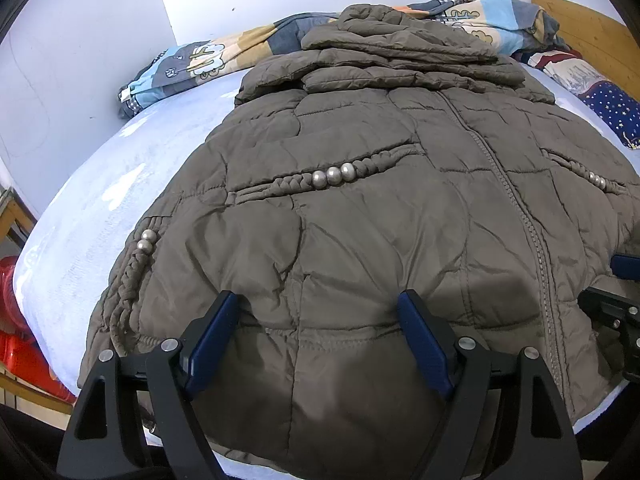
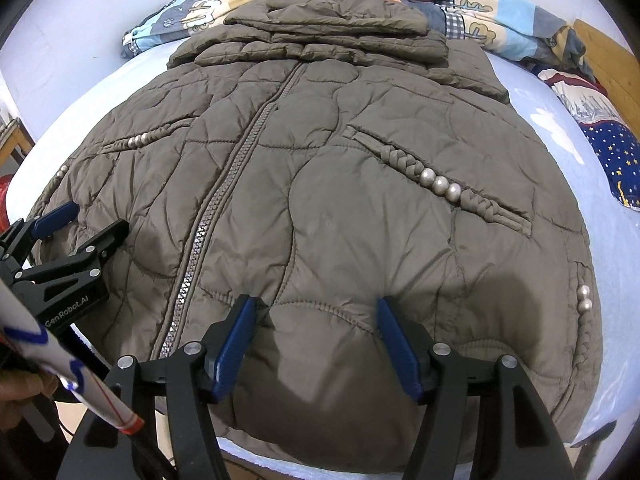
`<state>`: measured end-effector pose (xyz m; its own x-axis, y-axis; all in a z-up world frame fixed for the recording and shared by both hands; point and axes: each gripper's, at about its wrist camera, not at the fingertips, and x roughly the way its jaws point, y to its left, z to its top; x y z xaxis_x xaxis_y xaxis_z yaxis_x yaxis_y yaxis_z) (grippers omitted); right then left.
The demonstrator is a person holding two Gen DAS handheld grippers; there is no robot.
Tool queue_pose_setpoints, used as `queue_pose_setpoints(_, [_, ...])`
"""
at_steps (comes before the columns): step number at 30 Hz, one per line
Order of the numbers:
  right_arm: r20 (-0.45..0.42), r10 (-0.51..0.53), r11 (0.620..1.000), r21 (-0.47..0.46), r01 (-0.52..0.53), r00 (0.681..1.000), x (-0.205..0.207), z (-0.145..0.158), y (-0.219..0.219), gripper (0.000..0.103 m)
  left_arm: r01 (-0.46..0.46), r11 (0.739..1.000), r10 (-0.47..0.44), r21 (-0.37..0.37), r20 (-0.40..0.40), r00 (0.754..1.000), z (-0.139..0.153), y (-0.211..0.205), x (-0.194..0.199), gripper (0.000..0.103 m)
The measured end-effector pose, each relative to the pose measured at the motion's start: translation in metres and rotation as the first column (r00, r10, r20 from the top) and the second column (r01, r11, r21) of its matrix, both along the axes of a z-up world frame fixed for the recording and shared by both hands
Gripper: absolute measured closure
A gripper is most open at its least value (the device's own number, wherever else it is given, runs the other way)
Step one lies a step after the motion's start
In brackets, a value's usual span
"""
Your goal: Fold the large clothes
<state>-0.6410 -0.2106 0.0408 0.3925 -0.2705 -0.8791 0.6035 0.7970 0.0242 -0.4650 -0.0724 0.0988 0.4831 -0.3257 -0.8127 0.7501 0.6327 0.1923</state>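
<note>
A large brown quilted jacket lies front up on the bed, zipped, with its sleeves and hood folded across the far end. It also fills the right wrist view. My left gripper is open, its blue-padded fingers resting on the jacket's hem left of the zipper. My right gripper is open, its fingers resting on the hem right of the zipper. Neither holds fabric. The left gripper also shows at the left edge of the right wrist view.
The jacket lies on a light blue bed sheet. A patchwork quilt is bunched along the far wall. A starry blue pillow lies at the right. A red object sits beside the bed on the left.
</note>
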Motion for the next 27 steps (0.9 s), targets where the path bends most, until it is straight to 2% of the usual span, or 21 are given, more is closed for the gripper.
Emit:
queue_pose_setpoints(15, [0.021, -0.014, 1.000, 0.001, 0.014, 1.000, -0.017, 0.001, 0.009, 0.034, 0.005, 1.000, -0.005, -0.006, 0.008, 1.000, 0.001, 0.005, -0.002, 0.022])
queue_pose_setpoints(27, [0.046, -0.055, 0.997, 0.055, 0.052, 0.997, -0.032, 0.005, 0.004, 0.034, 0.008, 1.000, -0.008, -0.007, 0.000, 1.000, 0.003, 0.010, -0.005, 0.022])
